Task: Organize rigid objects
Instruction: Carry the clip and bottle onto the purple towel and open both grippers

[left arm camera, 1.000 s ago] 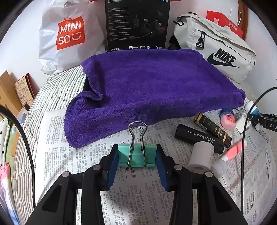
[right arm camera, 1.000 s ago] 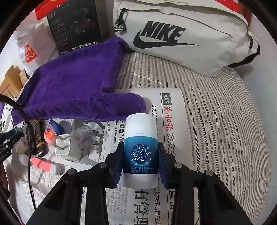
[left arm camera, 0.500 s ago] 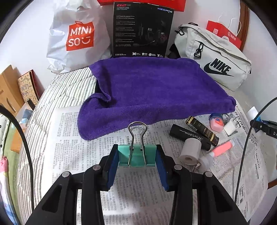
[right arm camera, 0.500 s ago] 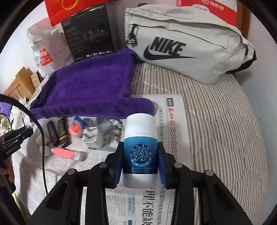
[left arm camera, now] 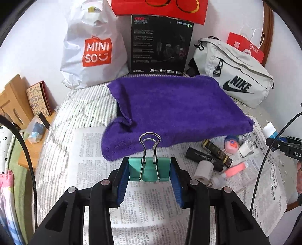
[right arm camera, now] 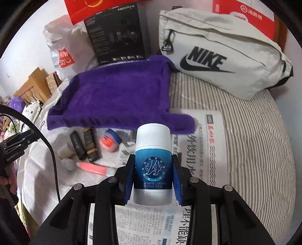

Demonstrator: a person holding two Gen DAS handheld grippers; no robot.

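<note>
Tongs first: our left tongs [left arm camera: 150,174] hold narrowly a green binder clip [left arm camera: 149,169], our right tongs [right arm camera: 152,178] clamp a blue-white bottle [right arm camera: 152,165], both lifted above the newspaper [left arm camera: 147,207] on the bed. We judge the carrying step; next needs a place, perhaps the purple towel [left arm camera: 175,105].

Red bag [left arm camera: 158,7] cut off at the top; black box [right arm camera: 115,32] print blurred beyond reading

A purple towel [left arm camera: 175,111] lies on newspaper [left arm camera: 143,203]; behind it stand a Miniso bag [left arm camera: 94,47], black box [left arm camera: 160,43] and Nike bag [left arm camera: 236,75].
</note>
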